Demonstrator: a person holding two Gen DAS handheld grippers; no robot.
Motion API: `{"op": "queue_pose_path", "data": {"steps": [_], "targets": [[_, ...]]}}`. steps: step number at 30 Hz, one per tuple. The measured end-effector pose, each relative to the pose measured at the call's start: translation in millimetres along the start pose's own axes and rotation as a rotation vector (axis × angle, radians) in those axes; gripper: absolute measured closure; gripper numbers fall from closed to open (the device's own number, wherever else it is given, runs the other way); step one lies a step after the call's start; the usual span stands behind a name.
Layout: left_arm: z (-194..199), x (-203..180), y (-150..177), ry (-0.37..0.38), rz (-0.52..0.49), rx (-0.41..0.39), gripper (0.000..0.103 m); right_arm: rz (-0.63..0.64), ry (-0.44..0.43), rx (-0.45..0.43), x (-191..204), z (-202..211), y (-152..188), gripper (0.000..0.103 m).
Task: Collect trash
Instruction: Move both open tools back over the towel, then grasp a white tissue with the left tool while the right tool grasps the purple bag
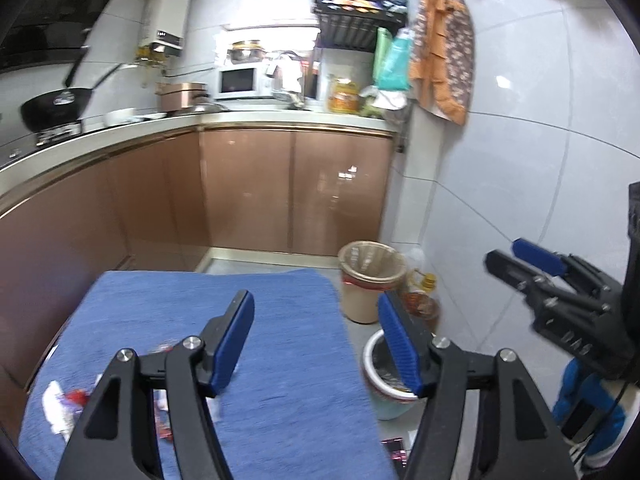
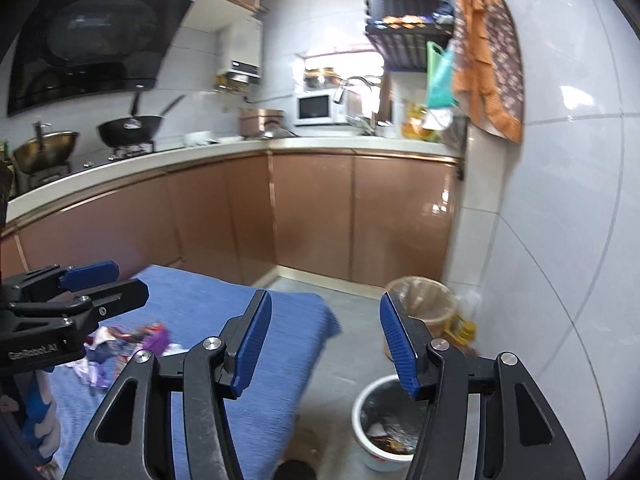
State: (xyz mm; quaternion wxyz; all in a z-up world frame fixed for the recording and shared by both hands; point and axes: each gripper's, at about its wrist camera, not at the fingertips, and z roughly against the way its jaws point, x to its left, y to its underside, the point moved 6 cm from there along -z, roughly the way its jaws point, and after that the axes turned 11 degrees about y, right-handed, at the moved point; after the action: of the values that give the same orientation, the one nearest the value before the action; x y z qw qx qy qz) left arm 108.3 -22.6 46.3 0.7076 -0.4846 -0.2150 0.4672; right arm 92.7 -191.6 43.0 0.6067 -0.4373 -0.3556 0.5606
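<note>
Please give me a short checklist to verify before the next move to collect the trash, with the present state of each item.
1. Left claw empty and open: ok, nothing between the pads.
2. Right claw empty and open: ok.
3. Trash left to collect on the blue cloth: ok, wrappers lie in a loose pile.
4. White bucket reachable: ok, on the floor beside the cloth, top open, some trash already inside.
5. Claws apart from each other: ok, no contact.
6. Piece on the floor near the bucket: cannot tell what it is.
</note>
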Motion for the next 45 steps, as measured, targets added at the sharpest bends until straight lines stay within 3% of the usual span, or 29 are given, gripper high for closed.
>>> {"op": "queue_pose_path", "data": {"steps": [11,19,26,35,45], "targets": [[57.2,110.4,30.8,-0.130,0.118,-0.031,0.040,0.019,-0.164,0.019,63.3,-8.3,-1.9,0.047],[95.9,210.4,74.3,-0.286,0.204,0.003,0.040,0.040,-0.290,0.103,113.1,-35.2,18.7,0.047],[126.0,288.9,113.1,-0.392,0.301,0.037,0.040,0.105,-0.477,0.198,184.6,-57.3,38.7,0.047],[121.9,361.0,175.5,-0.400,0.467,0.137,0.040,0.284,-0.672,0.298,289.9,-72.2,73.1,0.047],[85.4,382.0,208.6,-0.311,0.593,0.208,0.040,0.374,-0.821,0.418,373.4,-86.1,119.4,0.047]]}}
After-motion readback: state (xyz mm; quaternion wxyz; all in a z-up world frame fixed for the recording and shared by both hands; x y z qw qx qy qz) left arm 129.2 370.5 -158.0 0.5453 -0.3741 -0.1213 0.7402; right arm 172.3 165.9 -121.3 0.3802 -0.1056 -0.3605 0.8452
